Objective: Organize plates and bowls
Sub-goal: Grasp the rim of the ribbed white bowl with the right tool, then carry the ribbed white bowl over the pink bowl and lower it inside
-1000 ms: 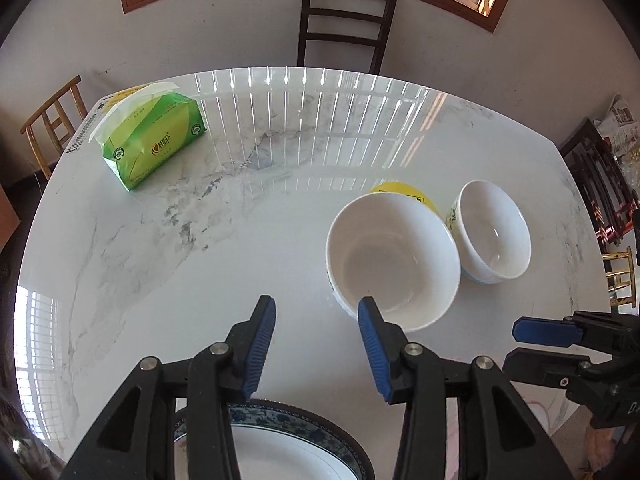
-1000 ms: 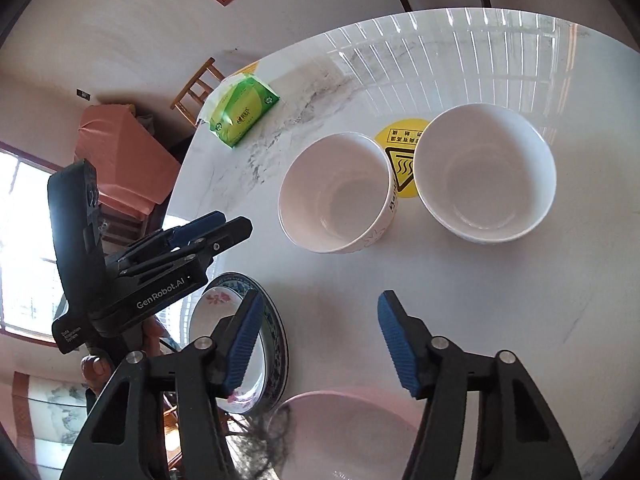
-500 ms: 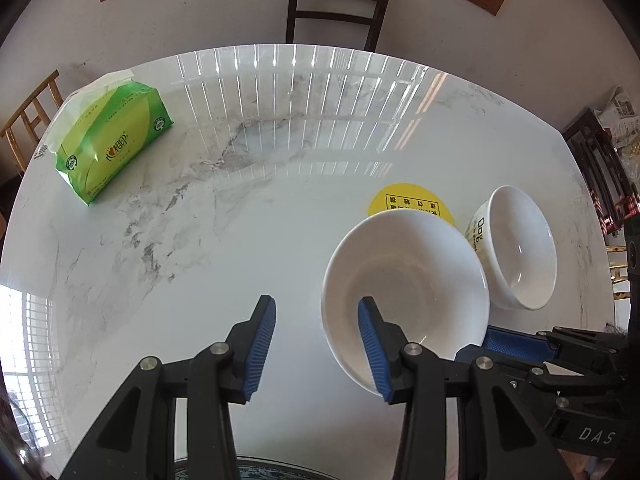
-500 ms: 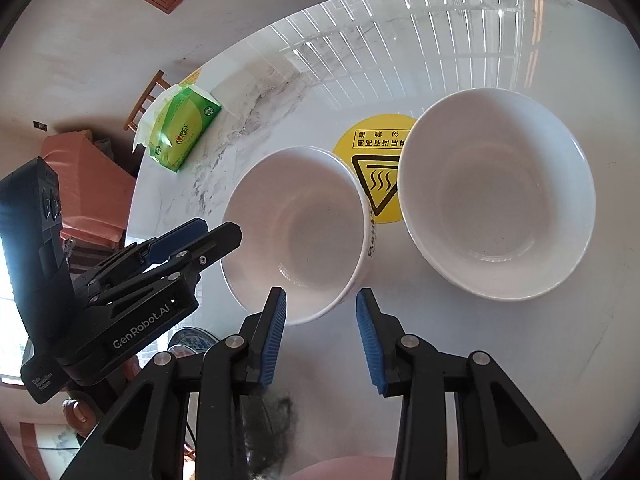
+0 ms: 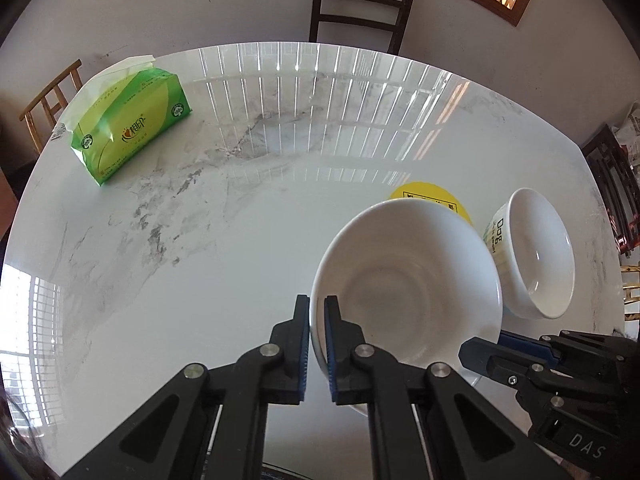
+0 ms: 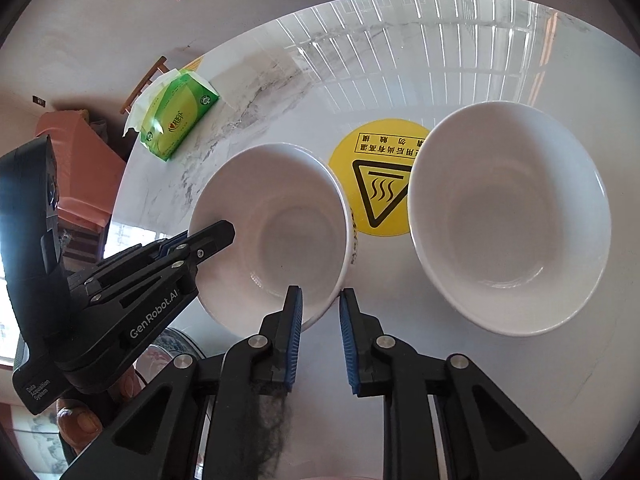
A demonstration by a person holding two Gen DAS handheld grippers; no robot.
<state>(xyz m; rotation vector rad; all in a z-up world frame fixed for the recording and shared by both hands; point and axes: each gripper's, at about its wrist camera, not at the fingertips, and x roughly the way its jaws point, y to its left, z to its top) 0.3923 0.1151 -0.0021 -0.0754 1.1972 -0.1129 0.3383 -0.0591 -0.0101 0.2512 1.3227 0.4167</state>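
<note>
In the left wrist view my left gripper (image 5: 317,320) is shut on the near rim of a white bowl (image 5: 408,284), which looks tilted. A second white bowl with printed letters (image 5: 536,256) stands just right of it. In the right wrist view my right gripper (image 6: 319,312) straddles the near rim of the left bowl (image 6: 272,236), one finger inside, one outside, with a gap still showing. The other white bowl (image 6: 508,216) stands to the right. My left gripper (image 6: 192,244) clamps the left bowl's left rim. My right gripper also shows in the left wrist view (image 5: 496,354).
A round white marble table (image 5: 240,200) carries a green tissue pack (image 5: 128,124) at the far left and a yellow hot-warning sticker (image 6: 376,176) between the bowls. A blue-patterned plate (image 6: 176,340) lies near the table's front edge. Chairs stand around the table.
My left gripper has closed on the bowl's rim. My right gripper has moved forward and narrowed around the same bowl's near rim. Both grippers came closer to the bowls.
</note>
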